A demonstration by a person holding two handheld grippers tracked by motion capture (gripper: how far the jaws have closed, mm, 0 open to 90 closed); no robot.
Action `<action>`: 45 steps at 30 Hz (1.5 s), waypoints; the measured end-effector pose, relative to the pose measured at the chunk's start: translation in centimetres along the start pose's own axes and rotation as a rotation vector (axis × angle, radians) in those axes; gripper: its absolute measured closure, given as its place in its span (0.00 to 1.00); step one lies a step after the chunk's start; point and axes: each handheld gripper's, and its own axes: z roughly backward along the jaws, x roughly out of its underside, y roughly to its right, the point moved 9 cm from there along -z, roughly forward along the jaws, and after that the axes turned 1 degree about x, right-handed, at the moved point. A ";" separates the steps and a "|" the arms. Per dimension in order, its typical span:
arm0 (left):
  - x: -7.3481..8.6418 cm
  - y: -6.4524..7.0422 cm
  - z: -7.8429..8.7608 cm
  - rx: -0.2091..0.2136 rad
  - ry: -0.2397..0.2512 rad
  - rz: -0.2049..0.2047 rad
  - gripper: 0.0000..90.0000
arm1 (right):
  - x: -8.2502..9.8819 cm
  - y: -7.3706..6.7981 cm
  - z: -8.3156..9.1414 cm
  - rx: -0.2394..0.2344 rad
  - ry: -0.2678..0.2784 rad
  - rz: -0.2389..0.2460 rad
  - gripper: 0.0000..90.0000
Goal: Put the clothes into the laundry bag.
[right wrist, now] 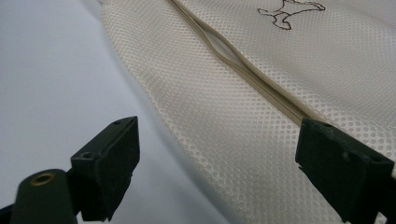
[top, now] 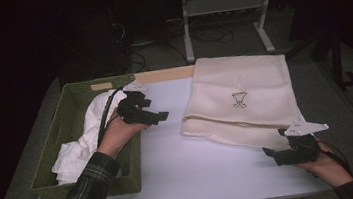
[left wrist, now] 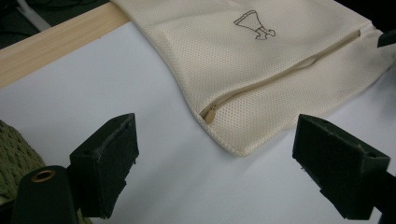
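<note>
Both the left gripper (top: 159, 116) and right gripper (top: 272, 153) have fingers spread, holding nothing. The mesh bag (top: 244, 96) lies flat near the counter's far right corner, so a pinch at its zipper (left wrist: 280, 74) may catch both layers, or drag the bag instead of opening it.

A cream mesh-cloth bag (left wrist: 261, 60) lies on the smooth, matt white table (top: 182, 169) beside a woven basket (top: 71, 99).

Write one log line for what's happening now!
left tongs: open, empty | right tongs: open, by mesh bag | zipper: closed | white cloth: in basket
</note>
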 end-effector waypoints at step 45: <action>5.4 -11.2 8.9 -0.207 -0.072 0.128 0.13 | 0.2 0.0 -0.4 0.007 -0.010 0.007 0.13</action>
